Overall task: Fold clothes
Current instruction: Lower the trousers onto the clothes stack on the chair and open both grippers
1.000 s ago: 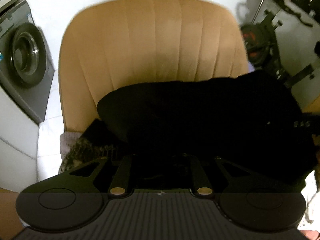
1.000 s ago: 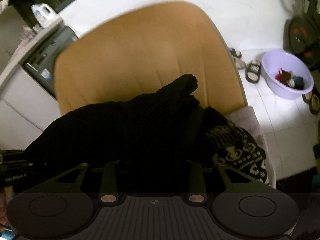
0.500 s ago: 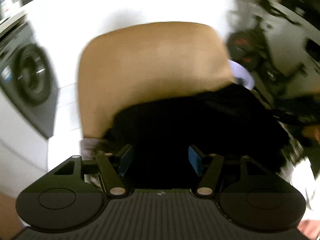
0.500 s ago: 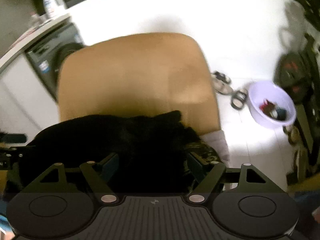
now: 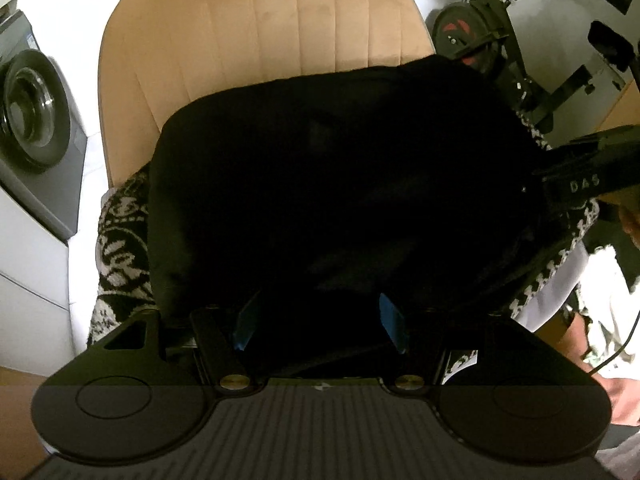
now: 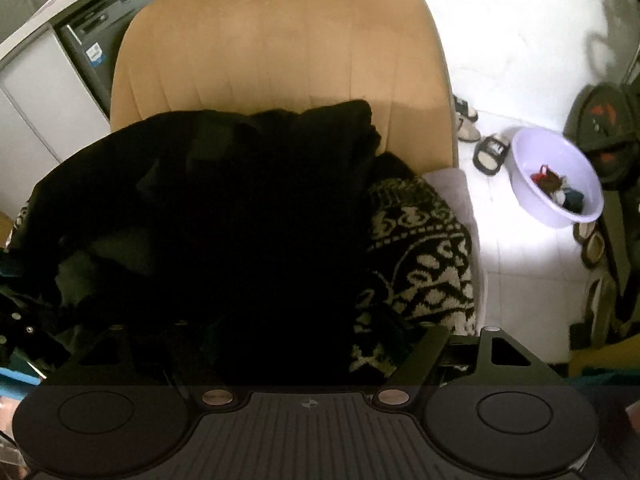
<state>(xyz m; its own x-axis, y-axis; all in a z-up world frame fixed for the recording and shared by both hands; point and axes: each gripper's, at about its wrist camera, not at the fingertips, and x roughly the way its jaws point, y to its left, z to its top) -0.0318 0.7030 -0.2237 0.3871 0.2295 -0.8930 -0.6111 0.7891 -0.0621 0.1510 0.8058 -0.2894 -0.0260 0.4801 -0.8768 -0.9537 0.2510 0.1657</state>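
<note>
Black garment (image 5: 340, 184) (heaped on a tan chair (image 5: 260, 32)) lies between both grippers' spread fingers (image 5: 390, 320), unpinched.

Black on tan
Black garment (image 5: 340, 184) over black-and-white patterned knit (image 6: 420, 256), tan chair (image 5: 260, 32), lilac basin (image 6: 524, 164) right.

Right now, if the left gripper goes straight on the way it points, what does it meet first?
Most likely the black garment heaped on the tan chair; it fills the view ahead of the left gripper, whose jaws stand apart. Depth is unclear.
</note>
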